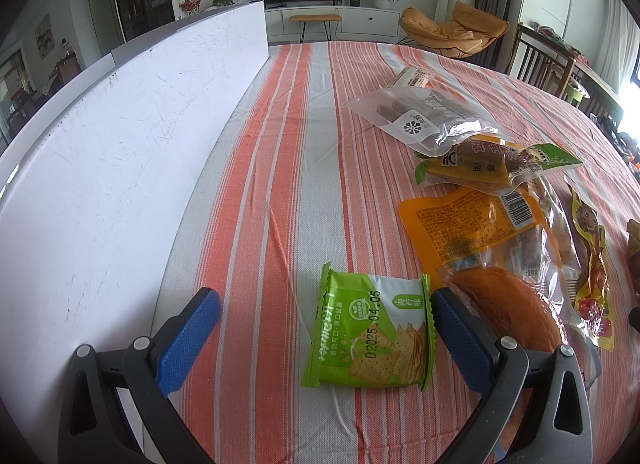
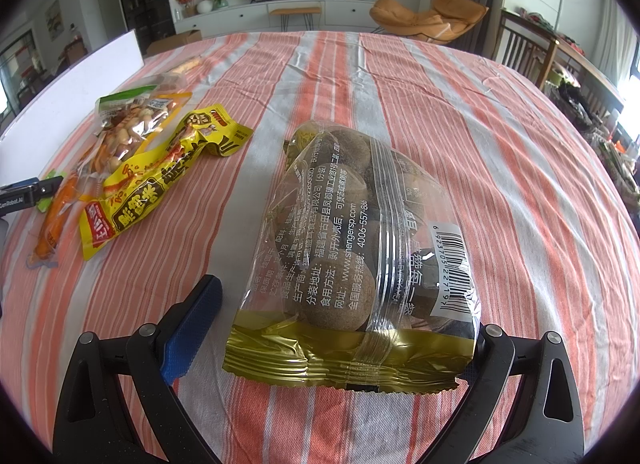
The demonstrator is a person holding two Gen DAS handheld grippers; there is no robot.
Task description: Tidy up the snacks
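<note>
A green cracker packet (image 1: 372, 328) lies flat on the striped tablecloth (image 1: 280, 144), between the blue pads of my open left gripper (image 1: 324, 338). The right pad is at the packet's right edge; the left pad stands well clear of it. In the right wrist view, a clear bag of brown round fruit with a gold sealed edge (image 2: 360, 256) lies between the fingers of my open right gripper (image 2: 336, 344). Its left pad (image 2: 192, 336) is apart from the bag, and the bag hides the right pad.
A white box wall (image 1: 120, 152) runs along the table's left side. Right of the left gripper lie a wrapped bun (image 1: 508, 304), an orange packet (image 1: 472, 224), a clear bag of brown bars (image 1: 424, 116) and a yellow sausage packet (image 2: 152, 184). Chairs stand beyond the table's right edge.
</note>
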